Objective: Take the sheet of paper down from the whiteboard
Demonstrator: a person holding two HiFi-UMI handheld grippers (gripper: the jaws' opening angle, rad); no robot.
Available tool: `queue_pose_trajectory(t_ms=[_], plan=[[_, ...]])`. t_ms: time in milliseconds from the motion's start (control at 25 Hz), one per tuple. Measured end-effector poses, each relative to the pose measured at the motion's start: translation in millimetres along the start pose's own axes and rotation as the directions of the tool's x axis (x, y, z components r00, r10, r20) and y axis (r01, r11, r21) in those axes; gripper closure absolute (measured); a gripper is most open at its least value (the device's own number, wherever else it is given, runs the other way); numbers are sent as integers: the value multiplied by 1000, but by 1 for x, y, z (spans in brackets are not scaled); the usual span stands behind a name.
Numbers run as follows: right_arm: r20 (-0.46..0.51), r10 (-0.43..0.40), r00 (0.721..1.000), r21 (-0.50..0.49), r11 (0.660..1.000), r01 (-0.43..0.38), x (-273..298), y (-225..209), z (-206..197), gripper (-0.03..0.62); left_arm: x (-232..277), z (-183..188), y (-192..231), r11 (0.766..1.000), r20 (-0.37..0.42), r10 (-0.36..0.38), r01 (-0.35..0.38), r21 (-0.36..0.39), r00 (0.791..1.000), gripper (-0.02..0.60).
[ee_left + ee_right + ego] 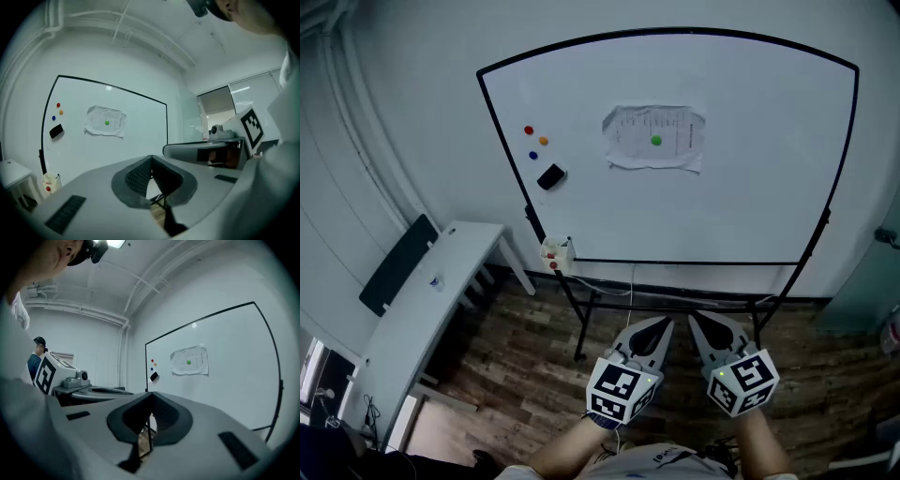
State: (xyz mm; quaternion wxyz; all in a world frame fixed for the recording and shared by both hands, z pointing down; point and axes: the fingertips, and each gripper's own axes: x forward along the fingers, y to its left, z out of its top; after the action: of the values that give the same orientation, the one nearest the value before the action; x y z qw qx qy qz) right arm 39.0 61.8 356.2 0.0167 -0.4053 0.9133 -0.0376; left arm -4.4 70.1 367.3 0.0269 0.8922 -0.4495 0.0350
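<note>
the sheet of paper (pixel 654 138) is still up on the whiteboard (pixel 750 197), in the upper middle of it. a green magnet (pixel 656 141) pins it near its centre. it lies landscape, its long axis running along the board's top edge, and its lower edge looks crumpled. three small coloured magnets (pixel 534 141) and a black eraser (pixel 550 176) sit toward the board's left edge, clear of the sheet.

the left hand-held gripper (pixel 661 324) and the right hand-held gripper (pixel 697 321) are side by side, low in front of the person. both have their jaws together with nothing between them, and they are well apart from the board. the sheet lies ahead of and above both. in the head view it sits almost straight over the left one's tips, so that hand looks slightly better lined up, though neither is clearly nearer. the reach has not begun, and the jaws will likely have to part before taking the magnet or an edge.
</note>
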Motion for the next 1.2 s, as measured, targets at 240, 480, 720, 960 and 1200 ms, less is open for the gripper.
queue_pose_trajectory(t_ms=[240, 480, 720, 960, 1200], plan=[[-6, 1, 1000, -1, 1000, -1, -3, -2, 0, 582, 2, -2, -3, 1000, -4, 5, -5, -9, 1000, 568], [16, 18, 1000, 39, 999, -19, -10, -5, 0, 580, 5, -9, -7, 1000, -10, 10, -10, -6, 1000, 569], [63, 0, 998, 60, 998, -4, -19, -25, 15, 580, 12, -1, -4, 999, 0, 33, -33, 23, 999, 568], [104, 7, 995, 48, 999, -12, -26, -42, 29, 580, 25, 9, -8, 997, 20, 66, -67, 41, 998, 568], [95, 9, 995, 61, 998, -15, -24, -56, 24, 580, 42, 10, -12, 997, 13, 60, -61, 47, 998, 568]])
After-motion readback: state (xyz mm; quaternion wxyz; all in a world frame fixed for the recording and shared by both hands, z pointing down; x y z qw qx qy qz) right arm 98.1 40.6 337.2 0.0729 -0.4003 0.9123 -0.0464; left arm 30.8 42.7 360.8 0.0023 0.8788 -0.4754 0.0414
